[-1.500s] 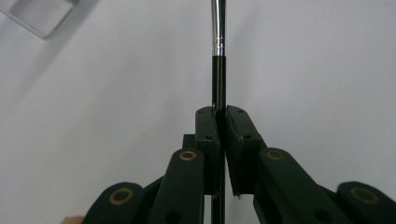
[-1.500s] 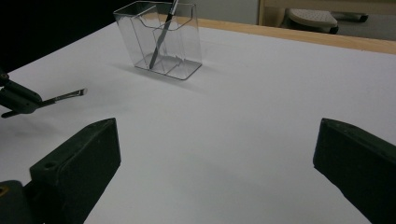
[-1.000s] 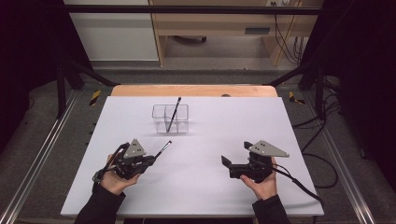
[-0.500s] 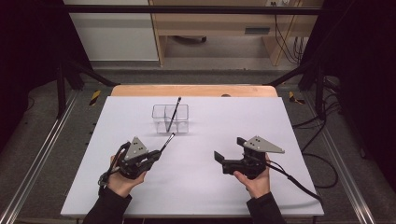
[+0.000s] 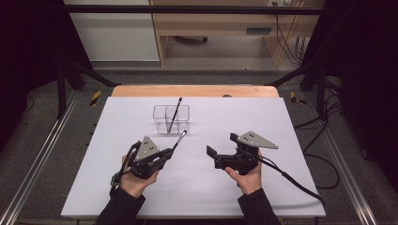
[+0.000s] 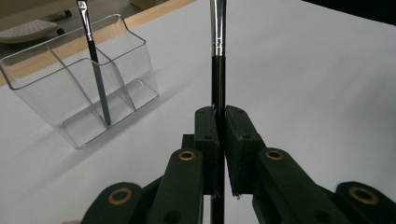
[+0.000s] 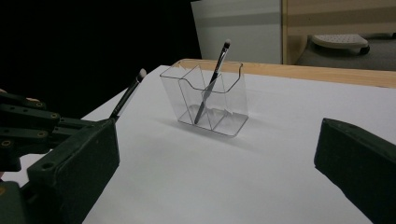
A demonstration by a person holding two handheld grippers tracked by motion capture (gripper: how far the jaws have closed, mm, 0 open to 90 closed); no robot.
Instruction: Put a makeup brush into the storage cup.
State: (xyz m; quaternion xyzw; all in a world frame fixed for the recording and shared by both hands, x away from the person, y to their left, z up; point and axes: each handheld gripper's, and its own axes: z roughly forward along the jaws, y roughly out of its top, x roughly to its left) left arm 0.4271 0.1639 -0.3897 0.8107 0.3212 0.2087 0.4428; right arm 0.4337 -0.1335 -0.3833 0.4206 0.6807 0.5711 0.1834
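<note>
The left gripper (image 5: pixel 162 154) is clamped on a thin black brush (image 5: pixel 178 139), its jaws pressed together on the handle; in the left gripper view the brush (image 6: pixel 217 70) runs straight up between the two black pads, its silver collar above them and its head out of the top of the frame. From the high view the brush slants up and away from the person, its pale tip just short of the clear plastic holder (image 5: pixel 159 123) (a small box split into compartments) that stands on the white table (image 5: pixel 291 187) a little beyond the left hand (image 5: pixel 133 180). A second brush (image 5: pixel 174 115) leans upright inside the holder, bristles up; which compartment it sits in I cannot tell for sure. The right gripper (image 5: pixel 220 151) is off to the right, well apart from the holder, its jaws spread wide with nothing between them, angled toward the holder.
</note>
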